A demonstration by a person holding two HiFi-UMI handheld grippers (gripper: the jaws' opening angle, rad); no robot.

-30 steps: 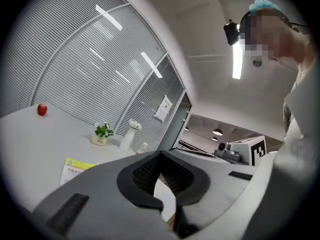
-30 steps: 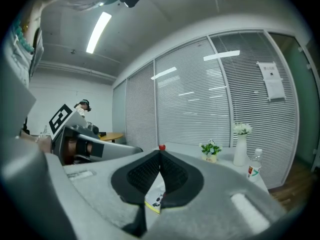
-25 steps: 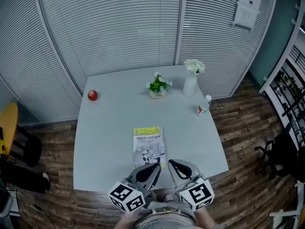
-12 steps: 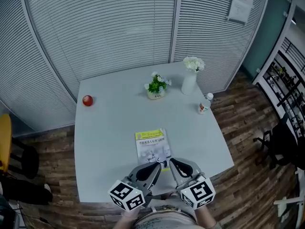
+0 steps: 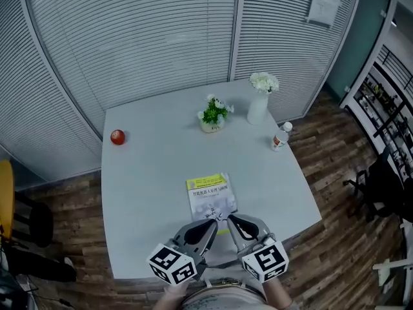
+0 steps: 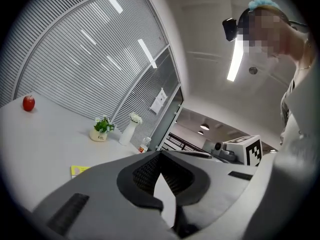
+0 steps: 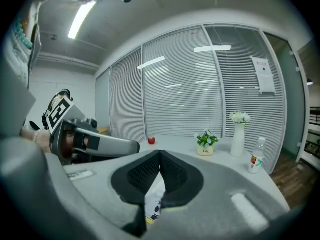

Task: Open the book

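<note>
A closed book (image 5: 211,196) with a yellow-and-white cover lies flat near the front edge of the white table (image 5: 148,192). My left gripper (image 5: 214,221) and right gripper (image 5: 230,219) hover side by side just before the book's near edge, tips almost over it. Both are shut with nothing between the jaws. In the left gripper view the left gripper (image 6: 160,154) has its pads meeting, and a yellow corner of the book (image 6: 77,170) shows to the left. The right gripper (image 7: 160,154) has its tips together, and the book (image 7: 155,204) shows below through the gap.
A red apple (image 5: 117,137) sits at the table's left edge. A small potted plant (image 5: 213,116), a white vase of flowers (image 5: 259,102) and a plastic bottle (image 5: 279,137) stand at the back right. Slatted blinds rise behind the table; a dark chair (image 5: 381,192) stands on the right.
Both grippers have moved forward and slightly down towards the book's near edge. Their jaws stayed shut. The book has not moved on the table.
</note>
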